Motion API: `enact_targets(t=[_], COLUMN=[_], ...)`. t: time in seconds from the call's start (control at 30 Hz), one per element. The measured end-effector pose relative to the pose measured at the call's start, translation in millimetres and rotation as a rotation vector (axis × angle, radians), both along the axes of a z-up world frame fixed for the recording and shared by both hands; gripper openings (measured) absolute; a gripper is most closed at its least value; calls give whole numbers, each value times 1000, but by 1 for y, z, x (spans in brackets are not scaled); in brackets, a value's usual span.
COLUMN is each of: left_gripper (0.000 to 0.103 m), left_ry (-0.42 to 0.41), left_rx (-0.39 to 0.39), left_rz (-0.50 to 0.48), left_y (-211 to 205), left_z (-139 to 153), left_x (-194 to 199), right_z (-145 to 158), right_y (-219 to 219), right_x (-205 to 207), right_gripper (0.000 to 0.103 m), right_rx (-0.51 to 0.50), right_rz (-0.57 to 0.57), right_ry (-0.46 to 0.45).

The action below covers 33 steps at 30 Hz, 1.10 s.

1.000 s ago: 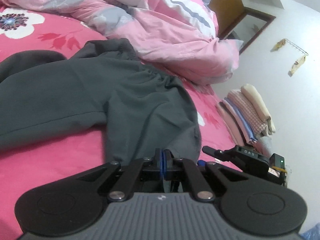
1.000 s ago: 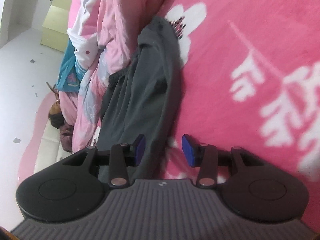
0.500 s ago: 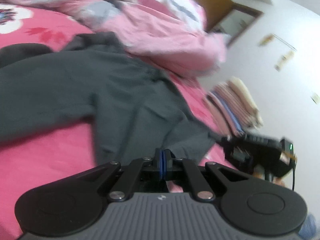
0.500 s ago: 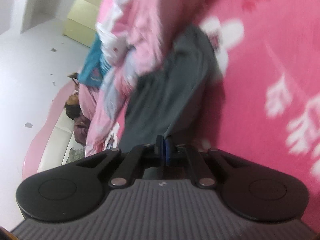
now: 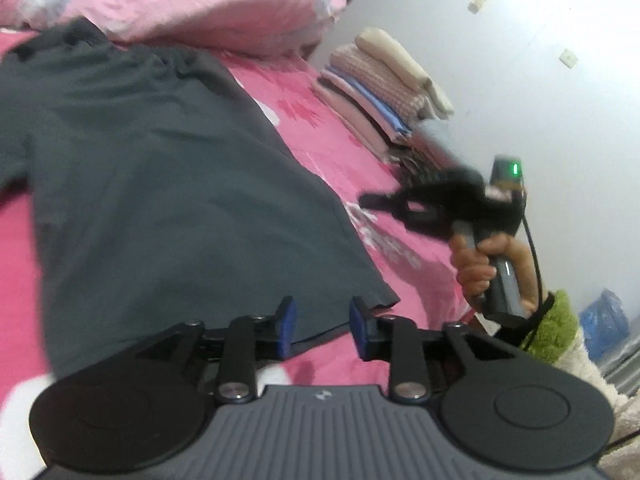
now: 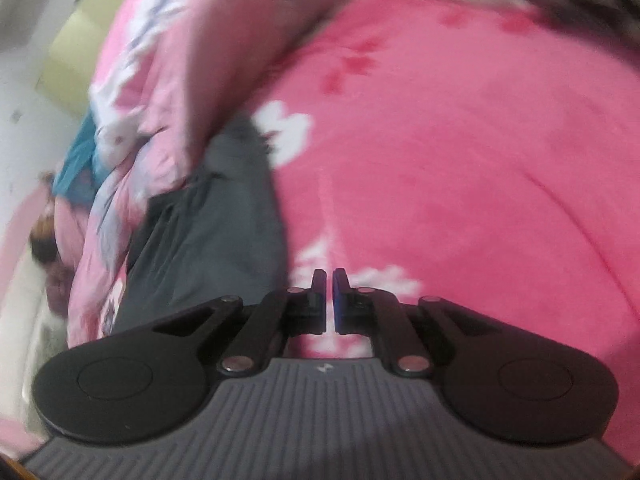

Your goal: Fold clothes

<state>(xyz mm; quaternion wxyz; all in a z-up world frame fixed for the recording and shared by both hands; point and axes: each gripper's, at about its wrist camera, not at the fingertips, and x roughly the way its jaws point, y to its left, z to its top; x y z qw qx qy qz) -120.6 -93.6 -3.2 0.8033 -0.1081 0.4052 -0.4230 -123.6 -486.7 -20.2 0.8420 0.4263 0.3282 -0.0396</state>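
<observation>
The dark grey garment (image 5: 168, 184) lies spread flat on the pink floral bed (image 5: 320, 140), its hem at the near edge, its far end just beside the rumpled pink duvet (image 5: 200, 4). Left hand-held gripper (image 5: 318, 326) hovers at the hem with fingers apart, gripping nothing. Right hand-held gripper (image 6: 327, 300) is off over bare bedding, fingers nearly together with a thin gap, also holding nothing. Best approach now: pinch both hem corners squarely, lift evenly, and carry the edge across without dragging wrinkles in.
</observation>
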Motion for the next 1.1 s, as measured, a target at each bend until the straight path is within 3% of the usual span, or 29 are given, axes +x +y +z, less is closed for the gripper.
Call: enact_targets(t=[0.13,0.2,0.27,0.4,0.47,0.5,0.6,0.87,0.97,1.1], left_gripper=[40,42,42,42,41,39,34,34,34,34], left_ry=[-41,-39,-22,-4,-5,-7,30,64,61,80], left_rx=[18,25,39,104,171,214,234,102,82,97], left_rz=[132,221,310,423,458,467,456,370,398,386], left_y=[43,64,82,96,92,87,82,92,100,97], left_z=[14,18,16,8,-1,-6,-17,-10,-11,-19], left_x=[-5,-5,-3,2,6,8,12,-7,-12,-11], right_z=[-7,-9,-13,-14,-13,-12,-13,24,14,-11], right_y=[4,14,28,55,63,66,70,44,34,17], right_x=[-24,-35,-41,-56,-60,-62,-67,-83,-76,-67], right_gripper=[9,24,28,28,19,8,1,1,1,1], right_rx=[67,79,95,37,-1,-18,-33,-128,-144,-58], right_rz=[46,94,145,189,190,190,181,69,41,1], right_ry=[-12,5,35,30,25,25,29,-17,27,78])
